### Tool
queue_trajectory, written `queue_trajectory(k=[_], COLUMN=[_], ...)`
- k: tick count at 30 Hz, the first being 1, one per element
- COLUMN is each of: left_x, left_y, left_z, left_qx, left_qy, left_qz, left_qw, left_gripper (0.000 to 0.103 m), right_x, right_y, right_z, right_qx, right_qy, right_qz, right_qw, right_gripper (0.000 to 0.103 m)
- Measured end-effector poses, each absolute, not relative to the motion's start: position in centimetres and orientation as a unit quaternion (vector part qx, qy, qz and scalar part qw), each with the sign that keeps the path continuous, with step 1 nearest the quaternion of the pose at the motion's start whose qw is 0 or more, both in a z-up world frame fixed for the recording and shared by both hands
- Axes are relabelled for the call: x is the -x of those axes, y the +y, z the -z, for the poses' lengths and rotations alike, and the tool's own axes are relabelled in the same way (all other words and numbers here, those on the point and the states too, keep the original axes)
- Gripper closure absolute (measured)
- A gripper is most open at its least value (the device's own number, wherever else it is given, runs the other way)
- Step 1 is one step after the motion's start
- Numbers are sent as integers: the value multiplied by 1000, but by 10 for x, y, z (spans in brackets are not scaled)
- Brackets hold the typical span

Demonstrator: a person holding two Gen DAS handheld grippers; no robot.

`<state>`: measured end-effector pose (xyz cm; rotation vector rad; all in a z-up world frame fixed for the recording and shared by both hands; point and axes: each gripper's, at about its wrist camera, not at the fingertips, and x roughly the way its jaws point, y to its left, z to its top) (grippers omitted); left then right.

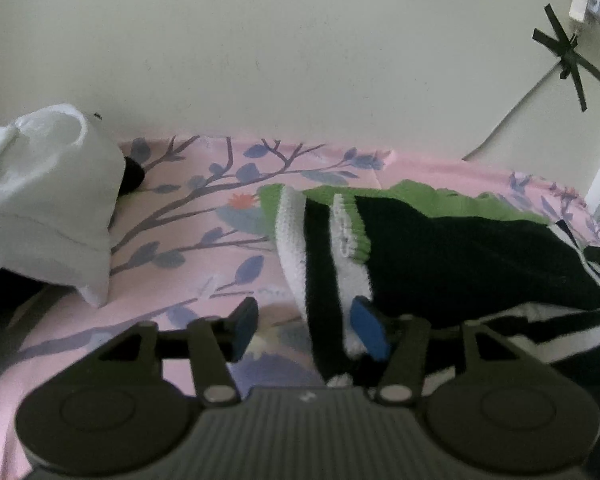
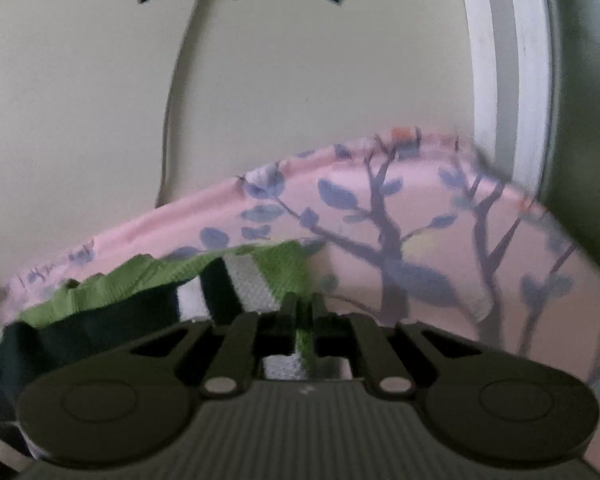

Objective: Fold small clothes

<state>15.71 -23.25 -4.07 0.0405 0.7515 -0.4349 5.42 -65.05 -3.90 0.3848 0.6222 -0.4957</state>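
A small knitted sweater (image 1: 460, 256), black with white and green bands, lies on the pink floral sheet (image 1: 188, 240). Its striped sleeve (image 1: 320, 280) hangs down between the fingers of my left gripper (image 1: 306, 330), which is open with its blue pads apart. In the right wrist view my right gripper (image 2: 304, 308) is shut on the sweater's green and white edge (image 2: 276, 268), which shows between its fingers. The rest of the sweater (image 2: 80, 320) trails to the left.
A folded white cloth pile (image 1: 44, 200) sits at the left on the sheet. A pale wall (image 1: 300, 60) rises right behind the bed, with a cable taped on by black strips (image 1: 568, 52). A white door frame (image 2: 508, 60) stands at the right.
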Motion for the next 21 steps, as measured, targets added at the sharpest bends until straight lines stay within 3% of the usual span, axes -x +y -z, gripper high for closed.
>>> queue_trajectory(k=[1,2,3,11,13,17,19,20,21], left_x=[-154,-151,-149,-151,-153,-158,-159,-160,-160], left_y=[-226,-218,-212,-171,-166,-163,-163,-163,-164], left_z=[38,35,34,38,40,41,40,40,40], left_qx=[-14,-9,-5,45,49,51,45,41,37], left_qy=[362,355,350,353,352,349,349,349,349], left_qz=[213,212,209,191,192,212,215,213,210], left_qw=[908,911,913,915,915,911,911,912,913], left_gripper=[50,50,50,50,50,49,49,49,49], right_x=[-48,-42,-37,-84,-101,-144,-163,-168,-169], right_y=[-643,-637,-630,-478,-441,-388,-381,-385,-392], right_z=[29,17,6,-31,-25,5,23,27,25], right_qx=[-171,-167,-169,-51,-3,70,90,83,54], right_qy=[288,273,259,272,278,332,359,362,357], right_qz=[249,242,228,-14,-53,-79,-58,-51,-48], right_qw=[909,916,923,961,959,937,927,927,931], right_gripper=[99,82,71,70,76,74,83,103,103])
